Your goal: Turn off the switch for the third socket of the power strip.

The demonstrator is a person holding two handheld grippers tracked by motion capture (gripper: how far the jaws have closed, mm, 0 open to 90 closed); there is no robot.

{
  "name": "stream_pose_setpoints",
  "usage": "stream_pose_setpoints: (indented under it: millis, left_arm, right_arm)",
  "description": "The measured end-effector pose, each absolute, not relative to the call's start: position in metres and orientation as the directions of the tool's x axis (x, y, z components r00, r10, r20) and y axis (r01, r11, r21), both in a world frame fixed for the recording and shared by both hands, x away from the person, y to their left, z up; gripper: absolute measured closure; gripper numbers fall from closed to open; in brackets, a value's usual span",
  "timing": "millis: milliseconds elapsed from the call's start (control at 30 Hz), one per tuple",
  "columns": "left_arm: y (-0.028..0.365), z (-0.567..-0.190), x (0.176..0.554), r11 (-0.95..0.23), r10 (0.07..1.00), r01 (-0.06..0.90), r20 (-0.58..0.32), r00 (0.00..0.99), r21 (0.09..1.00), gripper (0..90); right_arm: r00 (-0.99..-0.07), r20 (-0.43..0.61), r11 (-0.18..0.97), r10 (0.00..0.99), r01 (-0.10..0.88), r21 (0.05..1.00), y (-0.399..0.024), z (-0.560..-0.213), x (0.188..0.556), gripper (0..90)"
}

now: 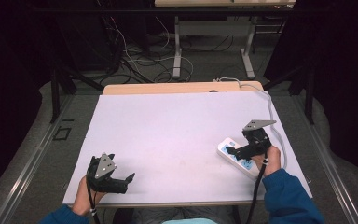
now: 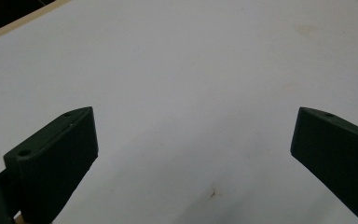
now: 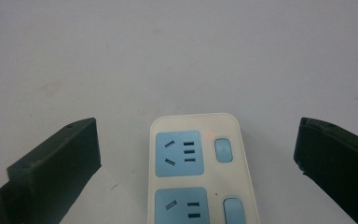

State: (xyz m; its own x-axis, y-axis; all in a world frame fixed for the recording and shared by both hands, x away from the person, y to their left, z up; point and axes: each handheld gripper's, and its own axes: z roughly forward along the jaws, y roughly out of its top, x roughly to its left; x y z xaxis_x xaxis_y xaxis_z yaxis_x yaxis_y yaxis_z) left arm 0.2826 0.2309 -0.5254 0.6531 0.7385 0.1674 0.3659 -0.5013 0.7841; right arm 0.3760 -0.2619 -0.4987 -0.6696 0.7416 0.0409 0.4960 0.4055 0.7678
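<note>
Right hand-held gripper hovers with jaws wide apart over the white plastic power strip with blue sockets near the bench's right edge. Closing off-centre could skid the strip sideways. Left hand-held gripper rests apart, idle.

Your high view is evenly lit on the desk, while the room around it falls off into near black. Light comes from above: soft, short shadows sit under the left claw and the right claw. In both gripper views the desk looks pale and flat with no glare, and your near jaws are dark and slightly soft. The power strip is sharp enough to show its red lamp.
</note>
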Motion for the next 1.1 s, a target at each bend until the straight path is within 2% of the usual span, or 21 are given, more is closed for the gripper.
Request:
stream_pose_setpoints:
  millis: [733, 833, 867, 967, 1067, 1100]
  left_arm:
    - [0.23, -0.526, 0.283, -0.493, 0.739, 0.377, 0.149, 0.657, 0.784, 0.3]
    - [0.231, -0.526, 0.283, -0.501, 0.738, 0.37, 0.162, 0.655, 0.783, 0.3]
    - [0.231, -0.525, 0.283, -0.504, 0.737, 0.367, 0.167, 0.655, 0.782, 0.3]
    - [0.231, -0.525, 0.283, -0.504, 0.737, 0.365, 0.169, 0.655, 0.783, 0.3]
    - [0.231, -0.525, 0.283, -0.504, 0.737, 0.368, 0.166, 0.656, 0.782, 0.3]
    - [0.231, -0.525, 0.283, -0.505, 0.735, 0.367, 0.168, 0.657, 0.781, 0.3]
  right_arm:
    - [-0.658, 0.07, 0.389, 0.749, 0.523, 0.758, -0.255, -0.505, 0.395, 1.1]
    - [-0.661, 0.073, 0.385, 0.747, 0.519, 0.763, -0.255, -0.505, 0.395, 8.7]
    - [-0.658, 0.072, 0.382, 0.75, 0.52, 0.764, -0.255, -0.505, 0.395, 15.8]
    - [-0.656, 0.078, 0.381, 0.751, 0.526, 0.76, -0.255, -0.505, 0.394, 19.1]
    - [-0.658, 0.078, 0.383, 0.749, 0.526, 0.759, -0.255, -0.504, 0.394, 31.6]
    - [-0.656, 0.076, 0.38, 0.751, 0.523, 0.763, -0.255, -0.504, 0.394, 43.4]
